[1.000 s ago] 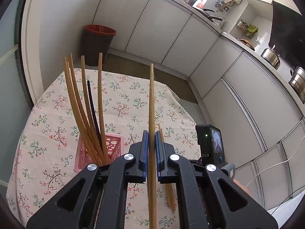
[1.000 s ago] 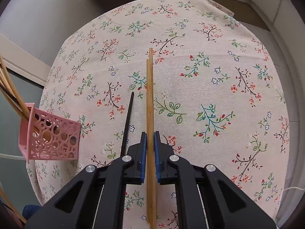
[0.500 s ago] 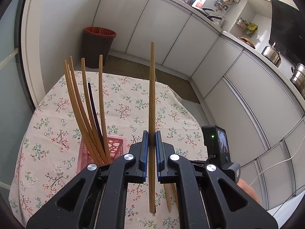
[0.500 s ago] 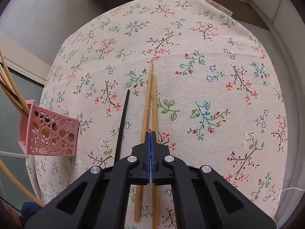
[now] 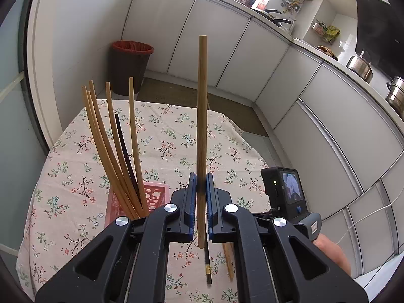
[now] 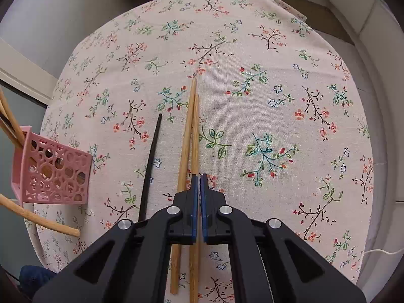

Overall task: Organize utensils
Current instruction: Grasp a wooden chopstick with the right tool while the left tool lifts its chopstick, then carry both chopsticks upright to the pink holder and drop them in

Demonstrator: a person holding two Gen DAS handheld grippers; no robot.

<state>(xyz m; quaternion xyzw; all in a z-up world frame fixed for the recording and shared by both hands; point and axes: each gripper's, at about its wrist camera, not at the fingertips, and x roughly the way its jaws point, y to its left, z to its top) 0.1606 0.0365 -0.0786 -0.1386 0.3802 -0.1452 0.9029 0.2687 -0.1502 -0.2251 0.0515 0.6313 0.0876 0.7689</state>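
Left wrist view first: no writing I can actually read, the sticker on the grey handle (image 5: pixel 314 226) is too small. My left gripper (image 5: pixel 201 184) has its jaws clamped on one wooden chopstick (image 5: pixel 202 126), held upright above the table (image 5: pixel 164 136). The pink basket (image 5: pixel 154 197) stands just left of it, holding several wooden chopsticks (image 5: pixel 106 149) and one black one (image 5: pixel 125 149). On the right wrist view, my right gripper (image 6: pixel 197 184) has its jaws together, gripping nothing, right over two wooden chopsticks (image 6: pixel 189 136) lying side by side on the floral tablecloth (image 6: pixel 277 101). A black chopstick (image 6: pixel 151 161) lies between them and the basket (image 6: pixel 50 174).
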